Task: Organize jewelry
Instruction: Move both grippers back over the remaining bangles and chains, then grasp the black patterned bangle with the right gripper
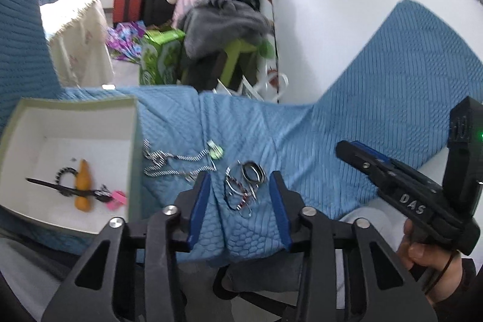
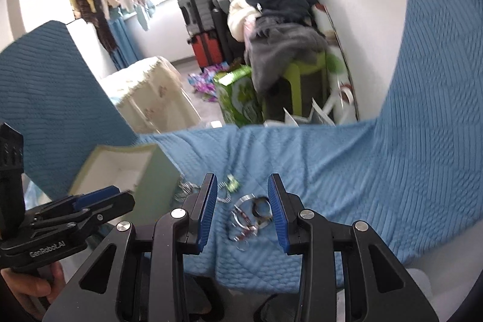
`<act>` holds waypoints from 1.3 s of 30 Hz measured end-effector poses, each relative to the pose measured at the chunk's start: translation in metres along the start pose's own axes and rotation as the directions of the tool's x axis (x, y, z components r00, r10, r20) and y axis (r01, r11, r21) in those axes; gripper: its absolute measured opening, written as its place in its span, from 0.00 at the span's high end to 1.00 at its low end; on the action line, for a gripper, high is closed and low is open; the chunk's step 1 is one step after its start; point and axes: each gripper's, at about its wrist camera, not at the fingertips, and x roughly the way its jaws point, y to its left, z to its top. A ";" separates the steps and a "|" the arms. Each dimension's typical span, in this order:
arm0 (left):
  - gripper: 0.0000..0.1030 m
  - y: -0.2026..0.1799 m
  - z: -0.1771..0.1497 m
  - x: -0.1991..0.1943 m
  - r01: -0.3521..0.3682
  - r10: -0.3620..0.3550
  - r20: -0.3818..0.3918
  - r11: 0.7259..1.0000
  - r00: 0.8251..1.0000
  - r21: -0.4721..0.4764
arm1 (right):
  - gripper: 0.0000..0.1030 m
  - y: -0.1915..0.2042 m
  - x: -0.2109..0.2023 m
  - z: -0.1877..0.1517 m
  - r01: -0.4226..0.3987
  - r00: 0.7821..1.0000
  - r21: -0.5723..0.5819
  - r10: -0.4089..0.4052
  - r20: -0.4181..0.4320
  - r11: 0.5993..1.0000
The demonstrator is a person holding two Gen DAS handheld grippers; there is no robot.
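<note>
Two hand-held tongs point down at a blue quilt. The left tongs (image 1: 240, 180) stand open, empty, their blue pads on either side of a small heap of bracelets (image 1: 244, 186) but apart from it. The right tongs (image 2: 243, 195) are open and empty too, with the same heap of bracelets (image 2: 252, 215) lying between and just ahead of their tips, untouched. A person's hand (image 1: 422, 252) holds the right tool's handle.

Just left of the heap lies a striped cord necklace (image 1: 169, 163), and near it a small green trinket (image 1: 215, 151). Further left sits an open white box (image 1: 75, 116). Inside it rest an orange piece (image 1: 83, 186), a dark beaded ring (image 1: 65, 175), a long dark pin (image 1: 51, 186) and something pink (image 1: 117, 196).

The sorting looks partly done: some pieces are boxed, the bracelets, necklace and trinket remain on the quilt (image 1: 377, 110). The step in hand seems to be reaching for the bracelets. Next, one pair of tongs needs to lower onto the heap and close on a single loop, since the tangled rings may lift together or slip.
</note>
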 end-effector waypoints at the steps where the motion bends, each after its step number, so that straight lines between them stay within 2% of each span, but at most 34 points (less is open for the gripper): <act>1: 0.64 -0.001 -0.002 0.007 0.001 -0.001 -0.009 1.000 1.000 0.003 | 0.68 -0.005 0.009 -0.006 0.000 1.000 0.009 0.000 -0.017 1.000; 8: 0.76 0.000 -0.017 0.061 0.016 -0.015 -0.086 1.000 0.996 0.002 | 0.73 -0.028 0.059 -0.033 -0.005 0.995 0.009 0.006 -0.100 1.000; 10: 0.87 0.005 -0.022 0.079 0.027 -0.029 -0.122 0.999 0.992 -0.018 | 0.75 -0.034 0.075 -0.041 -0.001 0.991 -0.002 0.001 -0.131 1.000; 15: 0.87 0.005 -0.029 0.111 0.008 -0.008 -0.174 1.000 0.985 0.001 | 0.78 -0.044 0.108 -0.053 -0.001 0.979 -0.032 -0.006 -0.205 1.000; 21: 0.88 0.010 -0.031 0.136 -0.001 0.001 -0.203 1.000 0.979 0.004 | 0.78 -0.050 0.131 -0.047 -0.008 0.975 -0.037 0.000 -0.222 0.999; 28: 0.90 0.003 -0.031 0.146 -0.042 0.060 -0.196 0.995 0.979 0.095 | 0.80 -0.050 0.154 -0.042 -0.016 0.969 -0.048 0.004 -0.247 0.999; 39: 0.91 -0.001 -0.033 0.158 -0.068 0.098 -0.204 0.987 0.974 0.147 | 0.86 -0.042 0.168 -0.048 -0.003 0.952 -0.105 -0.029 -0.305 0.994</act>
